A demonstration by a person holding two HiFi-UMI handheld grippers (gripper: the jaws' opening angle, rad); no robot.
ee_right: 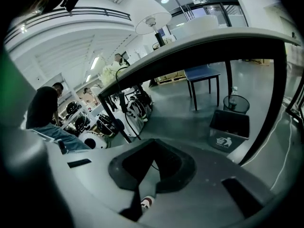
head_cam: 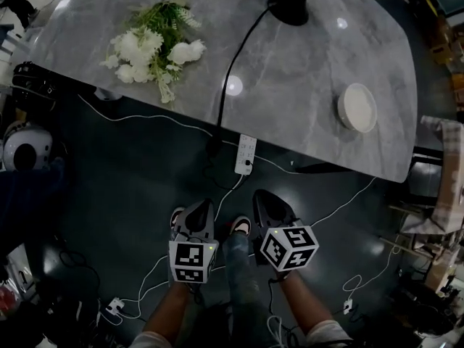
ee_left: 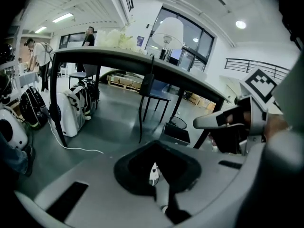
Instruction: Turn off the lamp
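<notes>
Task status: undecided from here. The lamp [head_cam: 293, 7] stands at the far edge of the table [head_cam: 304, 85], and its pale shade does not clearly read as lit or dark. Both tools hang low over the floor [head_cam: 130, 187] by the person's shoes, well apart from it. The left gripper [head_cam: 201, 216] has its jaws together with nothing between them, and so does the right gripper [head_cam: 267, 205]. I see no switch, so my guess is that the switching step is either finished or not started. Materials: floor dark, glossy. Table is a grey veined slab with rounded corners. Lamp base black, round. Flowers [head_cam: 154, 48] white, leafy, lying flat. Dish [head_cam: 357, 108] white, round. Power strip [head_cam: 246, 154] white, oblong. Cord [head_cam: 235, 64] thin, black, trailing off the table edge.
</notes>
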